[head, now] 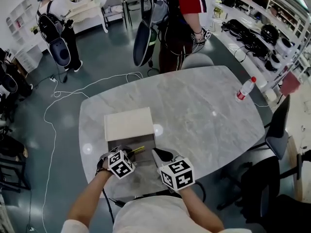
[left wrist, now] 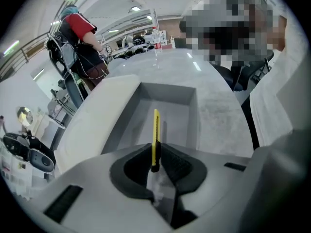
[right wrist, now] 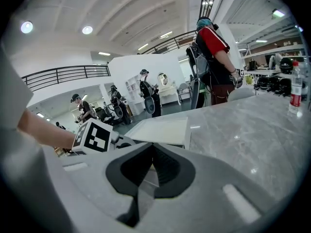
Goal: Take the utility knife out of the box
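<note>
A grey box (head: 146, 142) lies open near the table's front edge, its pale lid (head: 129, 123) folded back on the far side. In the left gripper view a yellow utility knife (left wrist: 156, 130) sticks forward from my left gripper (left wrist: 155, 168), whose jaws are shut on the knife's rear end. The knife hangs over the box's hollow (left wrist: 163, 111). In the head view the knife (head: 138, 150) points right from the left gripper (head: 129, 153). My right gripper (head: 159, 155) hovers just right of the box with its jaws shut (right wrist: 153, 152) on nothing. The lid (right wrist: 163, 130) lies ahead of it.
A water bottle (head: 245, 89) stands at the far right of the marble table (head: 204, 110). A person in red (head: 187, 18) stands beyond the far edge. Dark chairs (head: 277, 125) sit to the right. A white cable (head: 53, 115) runs over the floor at the left.
</note>
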